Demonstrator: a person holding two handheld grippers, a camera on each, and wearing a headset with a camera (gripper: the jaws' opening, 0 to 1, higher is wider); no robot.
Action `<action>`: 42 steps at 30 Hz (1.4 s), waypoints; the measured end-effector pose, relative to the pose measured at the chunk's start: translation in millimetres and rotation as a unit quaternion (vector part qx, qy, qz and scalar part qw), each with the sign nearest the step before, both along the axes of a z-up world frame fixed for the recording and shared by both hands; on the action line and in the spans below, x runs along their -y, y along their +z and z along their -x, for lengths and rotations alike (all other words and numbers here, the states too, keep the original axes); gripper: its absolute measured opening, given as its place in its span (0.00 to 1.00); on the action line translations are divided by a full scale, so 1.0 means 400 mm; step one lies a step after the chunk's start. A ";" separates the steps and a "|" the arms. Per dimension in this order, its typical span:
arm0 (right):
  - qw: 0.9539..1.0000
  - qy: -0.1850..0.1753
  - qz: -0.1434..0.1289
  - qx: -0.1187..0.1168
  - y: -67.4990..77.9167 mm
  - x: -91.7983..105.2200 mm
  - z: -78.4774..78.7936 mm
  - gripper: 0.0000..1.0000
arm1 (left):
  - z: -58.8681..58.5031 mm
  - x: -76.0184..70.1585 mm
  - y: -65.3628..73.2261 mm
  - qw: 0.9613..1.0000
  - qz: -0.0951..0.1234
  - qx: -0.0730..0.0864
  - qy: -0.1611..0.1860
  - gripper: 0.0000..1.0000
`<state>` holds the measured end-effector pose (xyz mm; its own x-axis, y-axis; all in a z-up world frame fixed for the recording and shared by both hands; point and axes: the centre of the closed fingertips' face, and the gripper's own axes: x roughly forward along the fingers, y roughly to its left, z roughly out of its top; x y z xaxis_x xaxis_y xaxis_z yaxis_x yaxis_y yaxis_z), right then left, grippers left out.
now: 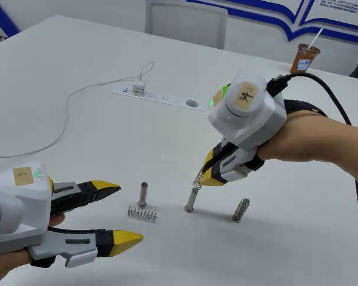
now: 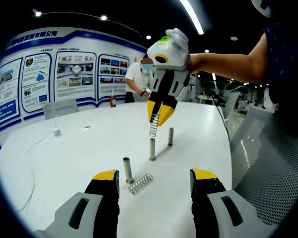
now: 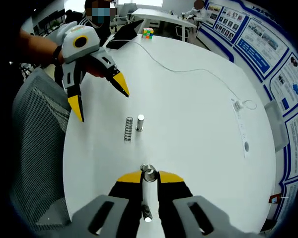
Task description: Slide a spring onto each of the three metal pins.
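Note:
Three metal pins stand on the white table (image 1: 77, 77). The left pin (image 1: 143, 195) is bare, and a loose spring (image 1: 142, 213) lies flat just in front of it. A spring sits around the right pin (image 1: 241, 210). My right gripper (image 1: 210, 174) is shut on a spring (image 1: 198, 177) that hangs tilted just above the top of the middle pin (image 1: 191, 201). In the right gripper view this spring (image 3: 149, 173) shows end-on between the yellow tips. My left gripper (image 1: 122, 213) is open at the lower left, holding nothing, left of the bare pin (image 2: 127, 169) and the loose spring (image 2: 140, 183).
A white power strip (image 1: 161, 96) with a plug and a long cable (image 1: 65, 119) lies at the back of the table. A cup with a straw (image 1: 303, 58) stands far right. A chair (image 1: 188, 21) is behind the table. A mesh chair (image 3: 39, 148) stands beside it.

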<state>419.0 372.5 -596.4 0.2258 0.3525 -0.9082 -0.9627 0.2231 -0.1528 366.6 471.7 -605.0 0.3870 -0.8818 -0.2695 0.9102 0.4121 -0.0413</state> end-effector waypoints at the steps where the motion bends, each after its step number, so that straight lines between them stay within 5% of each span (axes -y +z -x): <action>1: 1.000 -0.001 -0.001 -0.004 -0.001 0.000 0.001 0.12 | -0.001 -0.001 0.000 1.000 0.000 0.000 0.001 0.59; 18: 1.000 0.002 0.019 -0.020 -0.045 -0.003 -0.002 0.12 | -0.001 -0.004 -0.003 1.000 -0.003 -0.002 0.000 0.59; 34: 0.998 -0.022 0.027 -0.049 -0.144 -0.002 -0.003 0.12 | 0.001 -0.006 -0.008 1.000 -0.008 -0.004 0.000 0.58; 42: 0.998 -0.025 0.026 -0.056 -0.161 -0.004 -0.001 0.12 | 0.000 -0.009 -0.010 1.000 -0.009 -0.005 0.002 0.58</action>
